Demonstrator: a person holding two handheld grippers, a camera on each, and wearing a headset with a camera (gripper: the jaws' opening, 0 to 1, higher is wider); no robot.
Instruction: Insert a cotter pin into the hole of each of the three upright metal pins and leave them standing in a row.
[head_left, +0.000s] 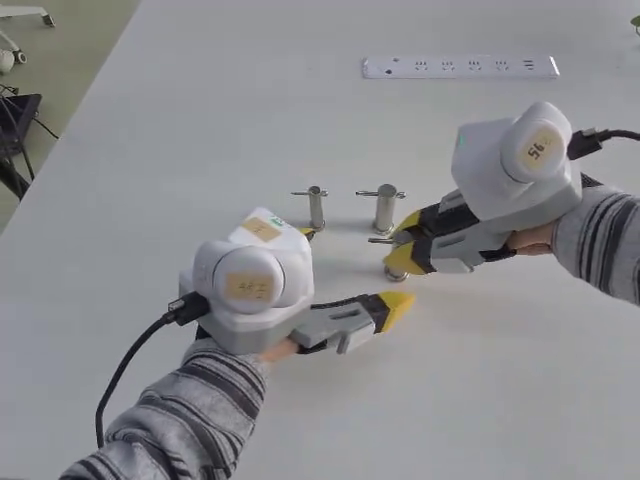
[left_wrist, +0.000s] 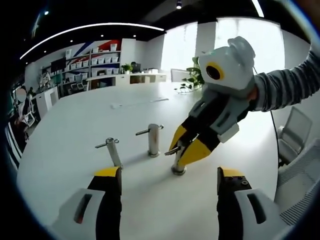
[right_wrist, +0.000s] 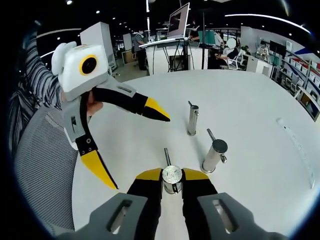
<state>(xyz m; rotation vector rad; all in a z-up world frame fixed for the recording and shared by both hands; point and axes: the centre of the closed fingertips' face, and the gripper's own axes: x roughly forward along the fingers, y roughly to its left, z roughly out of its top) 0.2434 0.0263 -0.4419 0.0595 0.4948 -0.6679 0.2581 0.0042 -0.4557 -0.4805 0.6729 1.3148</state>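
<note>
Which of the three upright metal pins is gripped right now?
The nearest pin, clamped between the jaws of the right gripper. The back-left pin and the back-right pin stand free, with no gripper touching them.

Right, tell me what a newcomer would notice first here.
The yellow-tipped right claw is shut on the nearest upright metal pin, mid-table. Beyond it a second metal pin and a third metal pin stand side by side, each with a cotter pin through its top. The left claw hangs wide open beside them over the white table.
</note>
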